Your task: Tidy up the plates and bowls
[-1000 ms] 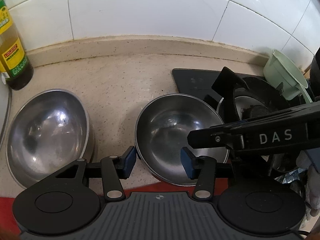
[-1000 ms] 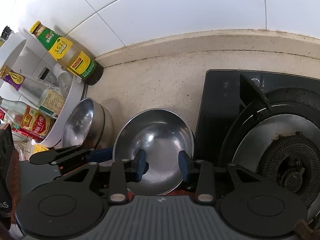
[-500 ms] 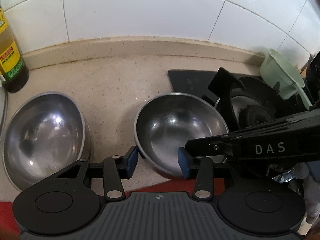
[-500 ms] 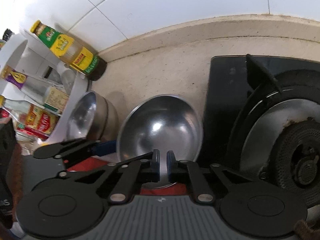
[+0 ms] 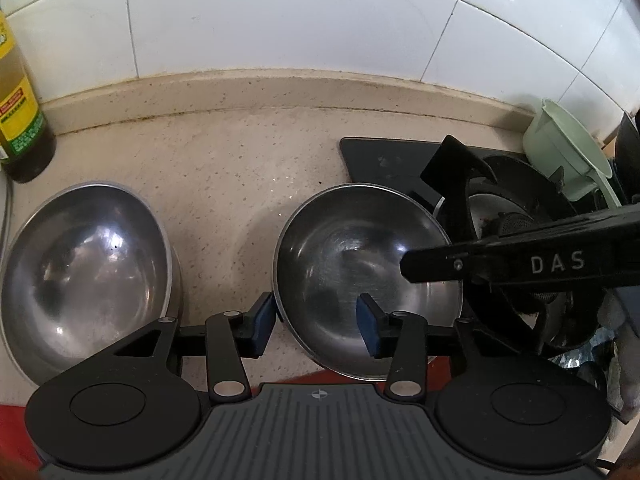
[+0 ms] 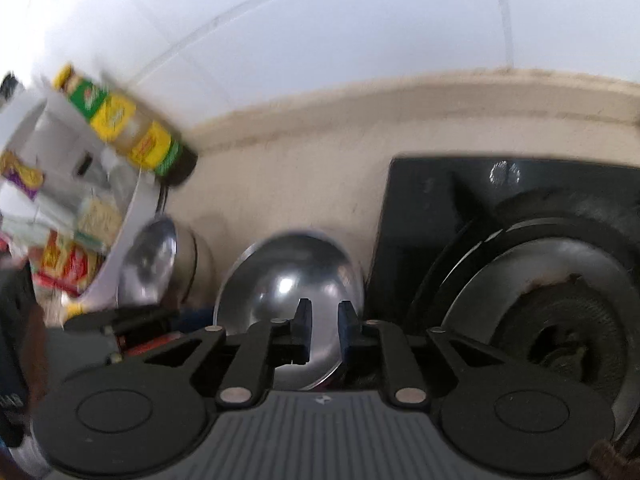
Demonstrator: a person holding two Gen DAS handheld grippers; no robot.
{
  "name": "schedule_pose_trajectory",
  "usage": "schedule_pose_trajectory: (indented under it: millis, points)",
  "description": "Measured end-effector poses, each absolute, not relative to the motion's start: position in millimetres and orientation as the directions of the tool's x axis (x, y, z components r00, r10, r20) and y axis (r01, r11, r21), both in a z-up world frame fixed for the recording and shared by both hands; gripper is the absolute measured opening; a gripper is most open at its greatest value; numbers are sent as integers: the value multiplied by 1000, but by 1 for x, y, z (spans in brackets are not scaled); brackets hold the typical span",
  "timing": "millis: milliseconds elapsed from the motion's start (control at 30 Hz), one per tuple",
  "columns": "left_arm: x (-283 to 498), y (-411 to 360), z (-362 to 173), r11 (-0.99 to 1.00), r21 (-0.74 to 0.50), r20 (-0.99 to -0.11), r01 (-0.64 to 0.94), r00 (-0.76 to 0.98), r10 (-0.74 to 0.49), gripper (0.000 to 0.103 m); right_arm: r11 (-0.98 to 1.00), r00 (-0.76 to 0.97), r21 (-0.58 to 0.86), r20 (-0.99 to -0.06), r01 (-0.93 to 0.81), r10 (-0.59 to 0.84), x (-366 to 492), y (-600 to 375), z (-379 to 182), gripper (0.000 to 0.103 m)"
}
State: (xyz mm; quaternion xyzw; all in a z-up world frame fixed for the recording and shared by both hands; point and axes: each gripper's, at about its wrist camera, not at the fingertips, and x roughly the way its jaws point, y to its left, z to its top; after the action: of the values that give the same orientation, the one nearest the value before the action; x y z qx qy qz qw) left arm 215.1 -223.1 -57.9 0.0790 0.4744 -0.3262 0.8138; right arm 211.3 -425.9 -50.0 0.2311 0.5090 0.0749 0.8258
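A shallow steel bowl (image 5: pixel 360 264) sits on the beige counter beside the stove; it also shows in the right wrist view (image 6: pixel 288 280). A deeper steel bowl (image 5: pixel 84 276) stands to its left, seen in the right wrist view (image 6: pixel 156 264) too. My left gripper (image 5: pixel 316 322) is open, its jaws astride the shallow bowl's near-left rim. My right gripper (image 6: pixel 324 322) has its jaws nearly closed over the shallow bowl's near rim; this view is blurred. The right gripper's arm (image 5: pixel 520 264) crosses the left wrist view.
A black gas stove (image 6: pixel 520 264) with pan supports lies right of the bowls. An oil bottle (image 5: pixel 20 120) stands at the back left by the tiled wall. A white rack of sauce bottles (image 6: pixel 60 200) is far left. A green plastic jug (image 5: pixel 568 156) stands behind the stove.
My right gripper went from open to nearly closed on the shallow bowl's near rim, and its view now blurs with motion. The left gripper stayed open at the bowl's left rim.
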Motion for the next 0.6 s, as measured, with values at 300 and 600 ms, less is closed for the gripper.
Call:
schedule_pose_trajectory:
  millis: [300,600]
  points:
    - [216,-226,-62,774,-173,-832,608,330,-445,54,859,565,490,-755,149,333,201,-446,-34,24]
    - [207,-232,-63,771,-74,-824,633,397,-405,56,908,482,404,-821,112,305,212,-421,-60,28]
